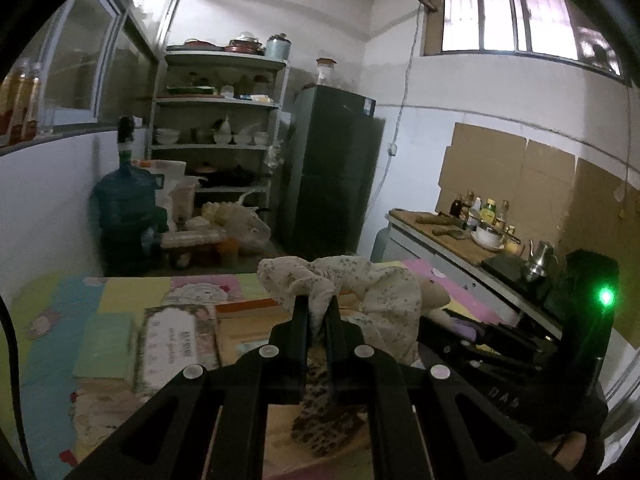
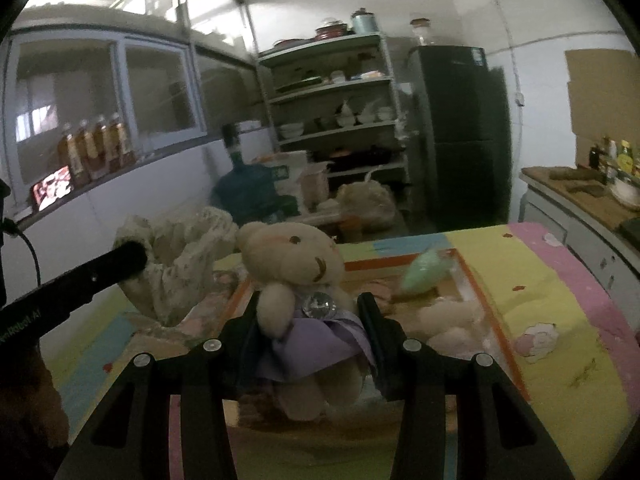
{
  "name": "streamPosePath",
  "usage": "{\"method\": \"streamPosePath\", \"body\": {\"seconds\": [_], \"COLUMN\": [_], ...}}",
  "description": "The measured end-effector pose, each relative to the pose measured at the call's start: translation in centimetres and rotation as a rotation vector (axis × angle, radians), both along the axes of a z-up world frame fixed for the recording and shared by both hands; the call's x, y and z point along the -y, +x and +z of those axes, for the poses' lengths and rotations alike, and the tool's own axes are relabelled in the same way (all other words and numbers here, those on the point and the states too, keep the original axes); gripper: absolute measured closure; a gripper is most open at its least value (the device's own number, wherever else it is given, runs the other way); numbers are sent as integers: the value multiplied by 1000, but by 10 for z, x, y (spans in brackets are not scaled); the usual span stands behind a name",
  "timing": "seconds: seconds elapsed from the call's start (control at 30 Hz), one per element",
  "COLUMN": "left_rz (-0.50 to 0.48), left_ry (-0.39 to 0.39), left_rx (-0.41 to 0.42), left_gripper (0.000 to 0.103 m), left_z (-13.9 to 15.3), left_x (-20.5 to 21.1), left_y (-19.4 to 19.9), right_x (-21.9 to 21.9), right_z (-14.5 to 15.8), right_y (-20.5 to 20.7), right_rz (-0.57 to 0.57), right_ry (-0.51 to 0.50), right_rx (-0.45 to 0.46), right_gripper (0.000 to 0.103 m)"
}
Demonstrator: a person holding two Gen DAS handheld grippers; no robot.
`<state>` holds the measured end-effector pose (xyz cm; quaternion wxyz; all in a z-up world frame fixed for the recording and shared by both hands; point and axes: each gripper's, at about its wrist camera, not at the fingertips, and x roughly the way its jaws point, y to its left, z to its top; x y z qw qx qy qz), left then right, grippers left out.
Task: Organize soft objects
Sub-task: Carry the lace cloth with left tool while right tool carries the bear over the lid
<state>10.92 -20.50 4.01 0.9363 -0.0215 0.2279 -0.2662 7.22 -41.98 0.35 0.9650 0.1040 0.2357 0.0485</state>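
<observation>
My left gripper (image 1: 316, 304) is shut on a cream floral cloth (image 1: 360, 280) and holds it up above the table. The cloth also shows at the left of the right wrist view (image 2: 180, 252), with the left gripper's finger (image 2: 120, 260) on it. My right gripper (image 2: 310, 304) is shut on a beige teddy bear in a purple dress (image 2: 296, 264), held upright over an orange-rimmed box (image 2: 476, 284). A mint-green soft toy (image 2: 424, 274) and a pale plush toy (image 2: 448, 320) lie in the box. The right gripper's body shows at the right of the left wrist view (image 1: 500, 344).
The table has a colourful cartoon cover (image 2: 540, 280). A printed card (image 1: 176, 344) lies on it at the left. Behind are a metal shelf with dishes (image 1: 216, 120), a dark fridge (image 1: 332, 168), a water jug (image 1: 128, 204), and a counter with bottles (image 1: 472, 232) at the right.
</observation>
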Motion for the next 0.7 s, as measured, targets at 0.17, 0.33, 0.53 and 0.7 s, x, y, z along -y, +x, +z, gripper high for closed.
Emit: {"method": "streamPosePath", "body": {"seconds": [0.17, 0.33, 0.53, 0.7], "left_rz": [-10, 0, 23, 75], "left_ry": [-8, -21, -9, -5], "left_rx": [-27, -79, -145, -170], "left_gripper": [95, 96, 95, 95], "left_z": [-6, -15, -30, -39], "left_x": [17, 31, 50, 54], "left_y": [15, 35, 58, 75], "right_x": [34, 64, 90, 93], "right_z": [-3, -2, -4, -5], "right_y": [-2, 0, 12, 35], "right_rz": [-62, -112, -130, -85], "right_ry": [6, -7, -44, -72], "right_rx": [1, 9, -6, -34], "right_gripper": [56, 56, 56, 56]}}
